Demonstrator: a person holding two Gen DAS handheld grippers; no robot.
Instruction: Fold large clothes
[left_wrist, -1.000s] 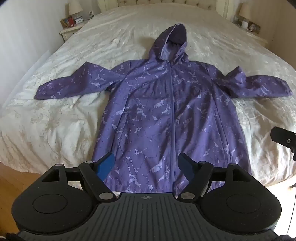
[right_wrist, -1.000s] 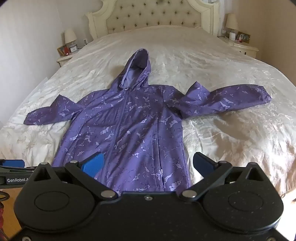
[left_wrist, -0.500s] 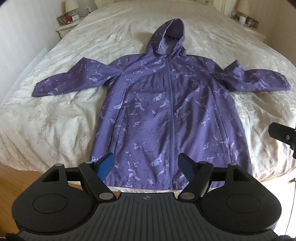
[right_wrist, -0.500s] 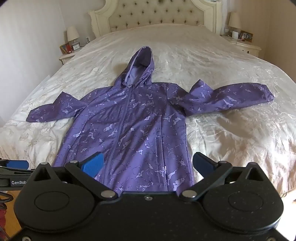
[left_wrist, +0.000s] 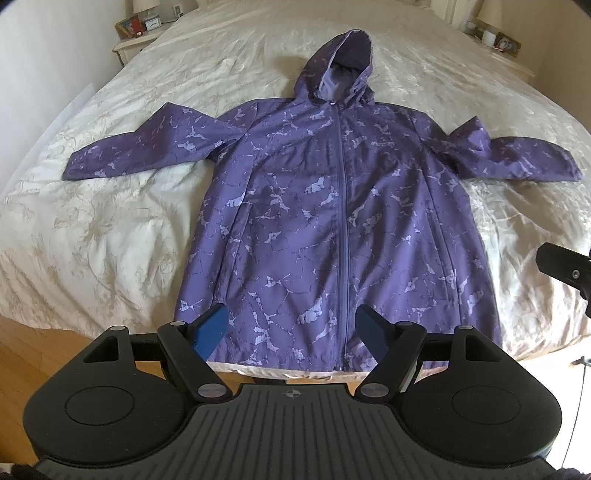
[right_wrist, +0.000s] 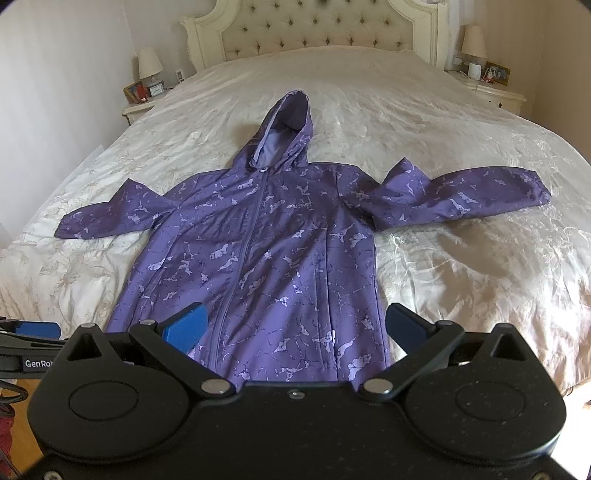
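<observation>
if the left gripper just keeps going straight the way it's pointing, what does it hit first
Most likely the purple jacket: the open left gripper points at its lower front near the zipper, above the hem. Nothing shows in between, though depth is hard to judge.

Home bedroom — tufted headboard (right_wrist: 317, 27), bed (right_wrist: 406, 110), nightstand lamps (right_wrist: 149, 66).

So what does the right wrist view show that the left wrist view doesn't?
Only the right wrist view shows the tufted headboard, both bedside lamps, and the left claw's blue pad at its left edge.

Only the left wrist view shows the jacket's hem hanging at the bed's foot edge, the wooden floor, and a black part of the right claw at its right edge.

Both show the purple jacket spread flat, zipped, sleeves out, hood toward the headboard, on the cream bed, with each view's own claw, left claw and right claw, open and empty.
</observation>
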